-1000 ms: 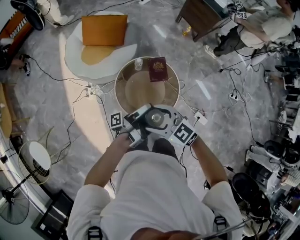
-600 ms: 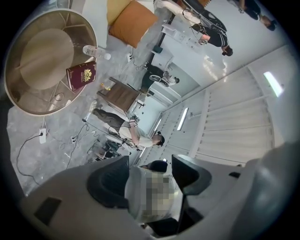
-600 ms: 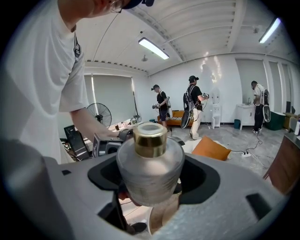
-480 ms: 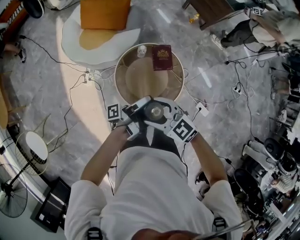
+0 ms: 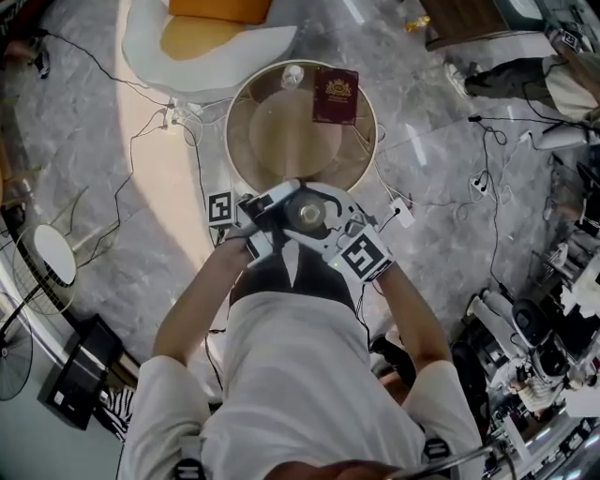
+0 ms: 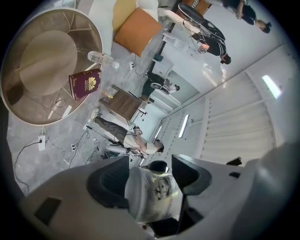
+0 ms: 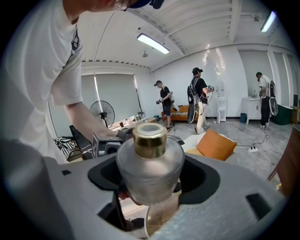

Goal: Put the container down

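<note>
The container (image 7: 150, 161) is a frosted glass bottle with a gold cap, and my right gripper (image 7: 152, 174) is shut on its body. In the head view the container (image 5: 309, 214) shows from above between both grippers, held in the air just in front of the round table (image 5: 246, 103). My left gripper (image 6: 151, 177) is shut on a crumpled white wrapper (image 6: 152, 197) with dark print. In the head view the left gripper (image 5: 270, 223) and right gripper (image 5: 330, 234) are pressed close together at chest height.
On the round table lie a maroon booklet (image 5: 335, 96) and a clear water bottle (image 5: 292, 75). A white seat with an orange cushion (image 5: 217, 9) stands beyond it. Cables and a power strip (image 5: 398, 213) trail over the marble floor. Other people work at the back right.
The head view has shifted so the table sits lower and nearer to the grippers. Both grippers stay together with the container and wrapper still held.
</note>
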Available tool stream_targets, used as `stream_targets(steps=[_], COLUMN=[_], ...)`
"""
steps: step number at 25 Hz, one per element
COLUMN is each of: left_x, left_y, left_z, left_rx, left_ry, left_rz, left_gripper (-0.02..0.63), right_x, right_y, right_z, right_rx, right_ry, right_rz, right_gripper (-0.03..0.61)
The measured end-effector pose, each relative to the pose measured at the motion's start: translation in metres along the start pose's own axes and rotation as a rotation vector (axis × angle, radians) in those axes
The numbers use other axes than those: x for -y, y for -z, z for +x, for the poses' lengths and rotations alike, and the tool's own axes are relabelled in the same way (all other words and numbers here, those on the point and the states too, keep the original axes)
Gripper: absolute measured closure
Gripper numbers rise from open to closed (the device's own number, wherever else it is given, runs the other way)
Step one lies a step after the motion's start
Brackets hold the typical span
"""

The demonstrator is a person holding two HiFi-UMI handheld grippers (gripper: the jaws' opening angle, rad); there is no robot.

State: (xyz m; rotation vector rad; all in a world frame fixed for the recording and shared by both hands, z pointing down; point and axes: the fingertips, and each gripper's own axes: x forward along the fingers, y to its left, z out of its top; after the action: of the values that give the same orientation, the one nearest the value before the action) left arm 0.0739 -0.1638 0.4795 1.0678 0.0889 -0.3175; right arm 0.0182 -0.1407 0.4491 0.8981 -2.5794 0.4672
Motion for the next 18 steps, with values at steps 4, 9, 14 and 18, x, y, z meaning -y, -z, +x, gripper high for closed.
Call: stream_targets(steps=[4,9,14,18], left_x=[-0.020,-0.050,-0.087,-0.121], left_y=[-0.019,-0.037,-0.059,-0.079], left_z=[0.005,0.006,0.004,0.004], left_rx=[0.032,0.057,0.093,0.116], left_ry=[0.008,-0.018,-0.022,-0.045], left_rz=[-0.002,0.011,-0.001,-0.012], left_gripper=[0.345,0.345,0.345,0.345], right_x=[0.016,0.030,0.044,0.059], right_y=[0.022,0.051,0.088,0.122], right_z=[0.007,0.016,0.029,0.040], right_rx=[-0.017,-0.021,-0.037,-0.057], right_ry=[-0.039,-0.070,-0.090,-0.096], right_rz=[-0.002,0.008,0.028,0.047], right_gripper=[0.242,0.241,0.242,0.242])
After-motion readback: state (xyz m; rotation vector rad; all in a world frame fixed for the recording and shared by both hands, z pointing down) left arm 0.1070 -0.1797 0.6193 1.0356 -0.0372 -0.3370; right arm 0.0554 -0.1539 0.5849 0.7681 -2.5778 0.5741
